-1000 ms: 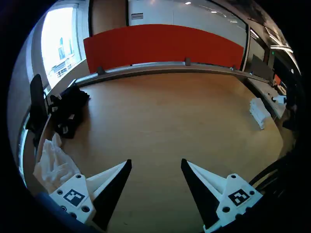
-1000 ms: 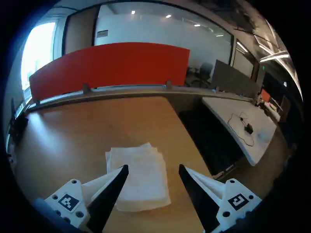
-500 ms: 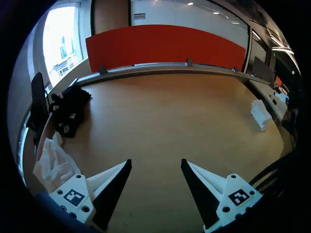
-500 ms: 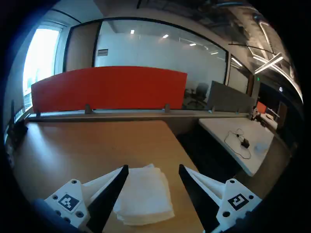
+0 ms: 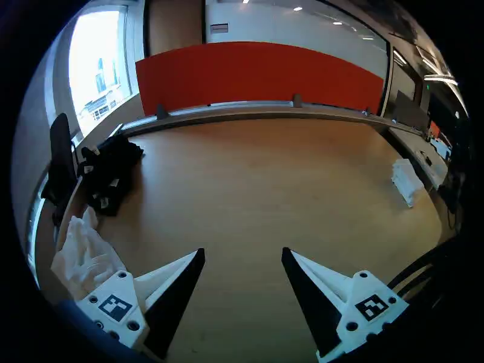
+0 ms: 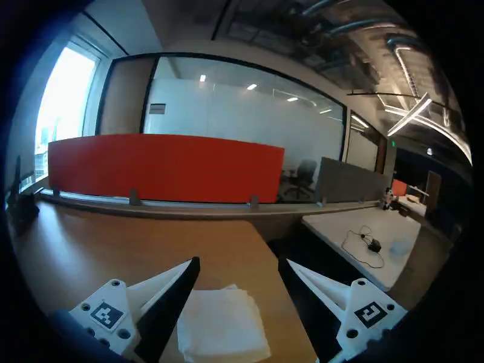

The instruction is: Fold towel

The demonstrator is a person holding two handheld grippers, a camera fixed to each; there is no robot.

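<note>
Both jaws wide (empty): left gripper (image 5: 242,248), right gripper (image 6: 238,259) above folded towel stack (image 6: 221,323).

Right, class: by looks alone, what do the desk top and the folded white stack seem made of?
Desk top: likely wood or wood-look laminate, smooth and low-sheen; pale brown with soft window glare. Folded white stack: soft cloth, probably towelling; matte, with layered, slightly uneven edges.

The folded towel stack (image 6: 221,323) runs off the bottom edge, its left side behind a finger of the right gripper (image 6: 238,260). The left gripper (image 5: 242,250) partly hides a crumpled white cloth (image 5: 85,254) — the black heap (image 5: 109,172) beyond is too dark to identify.
</note>
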